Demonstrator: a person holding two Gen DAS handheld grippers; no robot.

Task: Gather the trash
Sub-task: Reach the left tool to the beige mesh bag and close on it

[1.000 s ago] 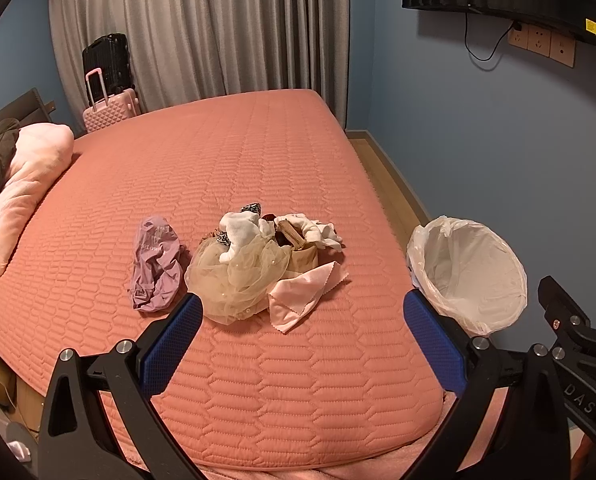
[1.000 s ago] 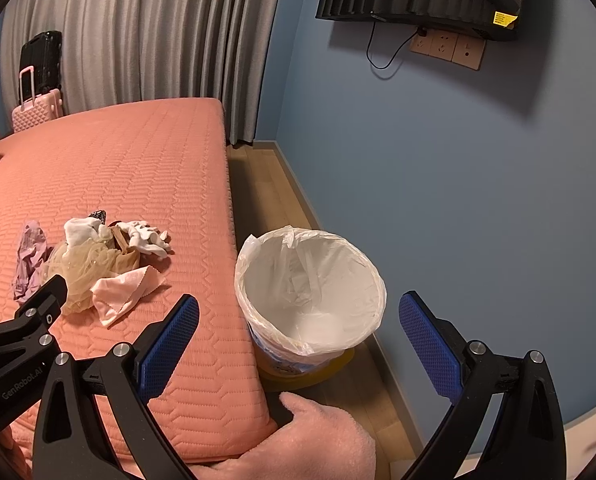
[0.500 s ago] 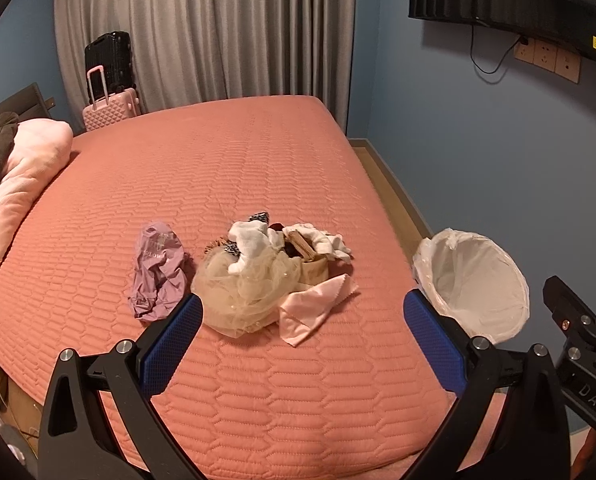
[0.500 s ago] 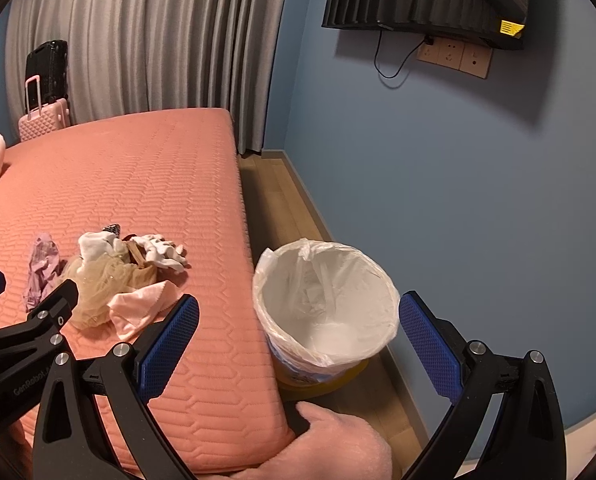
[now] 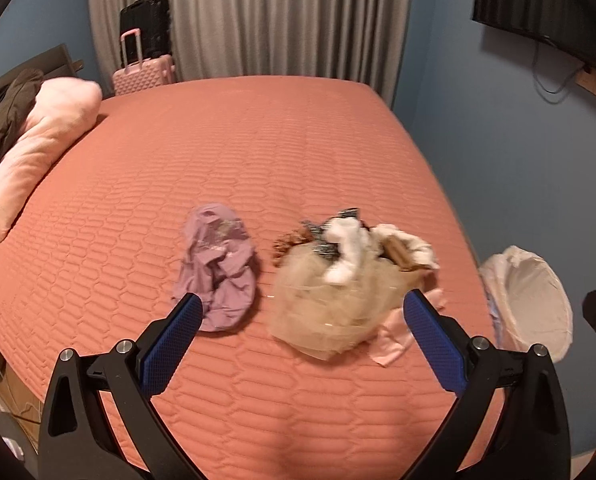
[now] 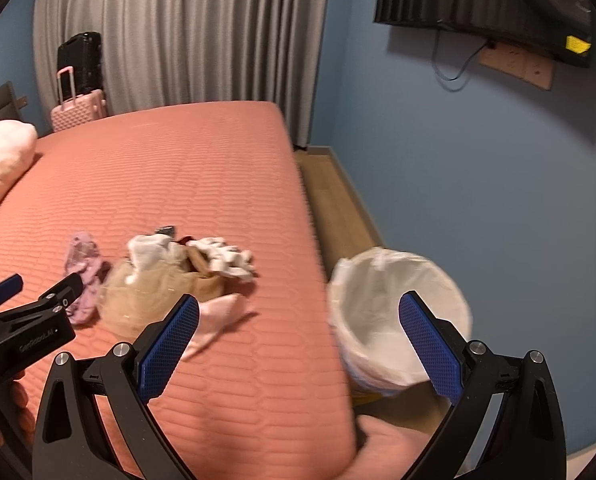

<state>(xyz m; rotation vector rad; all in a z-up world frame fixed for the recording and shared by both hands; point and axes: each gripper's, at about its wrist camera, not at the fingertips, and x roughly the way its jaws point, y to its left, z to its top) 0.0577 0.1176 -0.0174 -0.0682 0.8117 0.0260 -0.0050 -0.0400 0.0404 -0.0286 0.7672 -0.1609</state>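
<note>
Hovering over the bed (image 5: 257, 152), both grippers' fingers (image 5: 169, 340) (image 6: 169, 336) gape wide, empty; trash (image 5: 338, 280) lies beside the bin (image 6: 394, 320).

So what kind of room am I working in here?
Most likely a bedroom, maybe a hotel room: a large bed with a pink pillow, a suitcase by the curtains, and a wall-mounted TV.

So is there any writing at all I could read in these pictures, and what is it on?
"GenRobot.AI" is my best reading of the small white print on the black left gripper, seen from the right wrist.
Yellow sticker on the black wall-mounted screen: too small to read.
Nothing else carries legible text.
</note>
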